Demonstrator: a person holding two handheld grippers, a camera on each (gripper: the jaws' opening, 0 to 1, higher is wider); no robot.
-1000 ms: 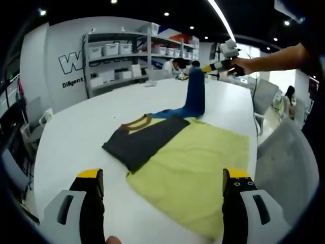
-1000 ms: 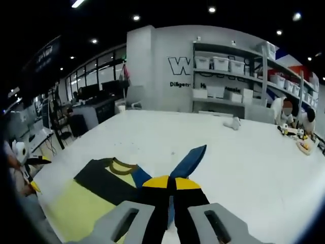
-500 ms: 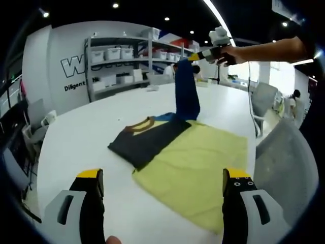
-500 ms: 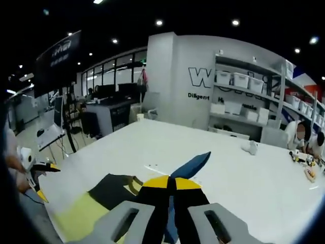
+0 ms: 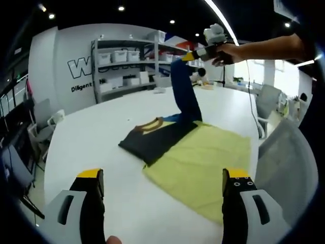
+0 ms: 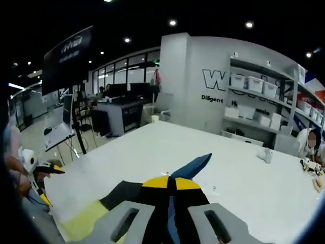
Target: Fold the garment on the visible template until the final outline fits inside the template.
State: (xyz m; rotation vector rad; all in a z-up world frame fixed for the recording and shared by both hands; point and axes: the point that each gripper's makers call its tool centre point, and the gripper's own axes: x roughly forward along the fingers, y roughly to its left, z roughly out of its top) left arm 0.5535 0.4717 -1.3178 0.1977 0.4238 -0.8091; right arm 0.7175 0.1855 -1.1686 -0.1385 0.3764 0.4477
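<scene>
Higher now, right gripper is lifting the blue sleeve, clamped on it.
I'm holding left gripper apart at lower frame; garment on the bench is lying mostly unfolded.

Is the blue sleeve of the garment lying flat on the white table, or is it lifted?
Lifted. The blue sleeve rises from the garment to the right gripper, whose jaws are shut on its end, above the white table.

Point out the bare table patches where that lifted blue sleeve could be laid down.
Bare table lies left of the garment's dark top, toward the shelves, and beyond the collar. The near right is crowded: the yellow part runs to the table edge. The right tongs hold the blue sleeve up; the left tongs are open.
</scene>
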